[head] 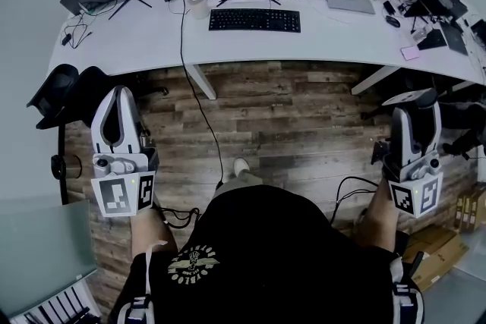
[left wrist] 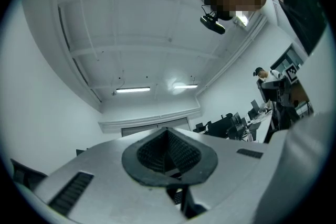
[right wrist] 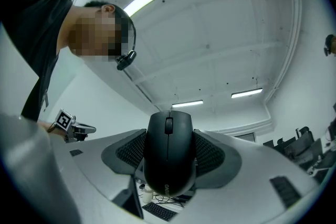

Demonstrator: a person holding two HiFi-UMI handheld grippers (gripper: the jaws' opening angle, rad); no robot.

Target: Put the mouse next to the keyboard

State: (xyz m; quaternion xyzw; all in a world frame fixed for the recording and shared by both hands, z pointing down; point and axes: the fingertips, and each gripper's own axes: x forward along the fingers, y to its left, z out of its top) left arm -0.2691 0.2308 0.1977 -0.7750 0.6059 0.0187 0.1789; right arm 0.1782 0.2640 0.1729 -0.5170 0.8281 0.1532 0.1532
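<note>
The right tongs (right wrist: 169, 162) pinch the black mouse (right wrist: 168, 139) between their 2 padded jaws, held up over the wooden floor (head: 288, 125), well short of the keyboard (head: 254, 20) on the white desk (head: 137, 38). The left tongs (left wrist: 169, 157) are pressed together, empty.

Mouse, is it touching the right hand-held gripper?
Touching. The right gripper view shows the mouse squeezed between the right hand-held gripper's two ribbed pads, which press against both its sides.
</note>
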